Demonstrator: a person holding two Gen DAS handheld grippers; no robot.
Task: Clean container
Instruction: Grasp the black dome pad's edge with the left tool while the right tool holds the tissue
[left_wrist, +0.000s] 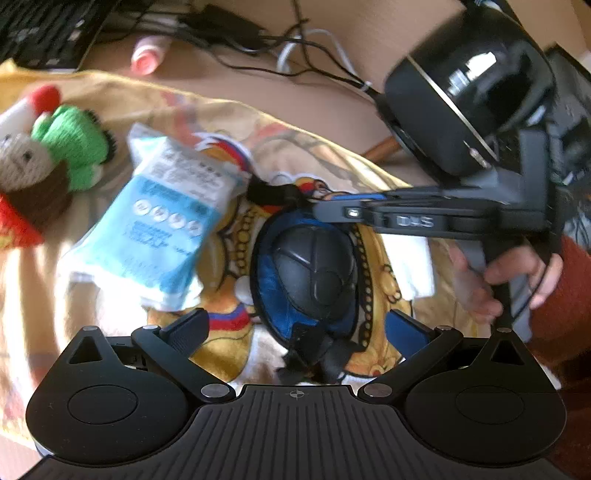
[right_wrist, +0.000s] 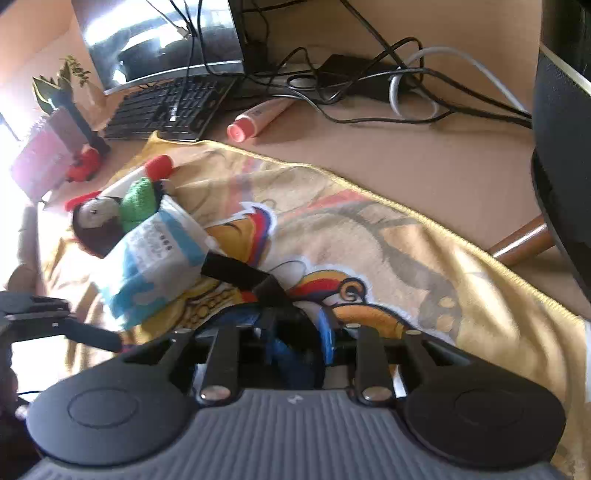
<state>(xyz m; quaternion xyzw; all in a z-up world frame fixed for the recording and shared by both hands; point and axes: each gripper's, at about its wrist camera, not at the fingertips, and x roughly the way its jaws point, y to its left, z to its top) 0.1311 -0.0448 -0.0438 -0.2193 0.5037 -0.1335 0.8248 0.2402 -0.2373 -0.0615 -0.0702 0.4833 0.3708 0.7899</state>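
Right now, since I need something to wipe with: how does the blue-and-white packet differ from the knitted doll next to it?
The packet is flat, smooth and printed in blue and white; the doll is woolly, in green, brown, red and white. The packet lies nearer the container; the doll lies further off, towards the cloth's edge. In the right wrist view the packet hides part of the doll. Both lie on the yellow patterned cloth.

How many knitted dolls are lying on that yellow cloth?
1. The knitted doll lies near the yellow cloth's far left end, partly tucked behind the blue wipes packet. Others might be hidden.
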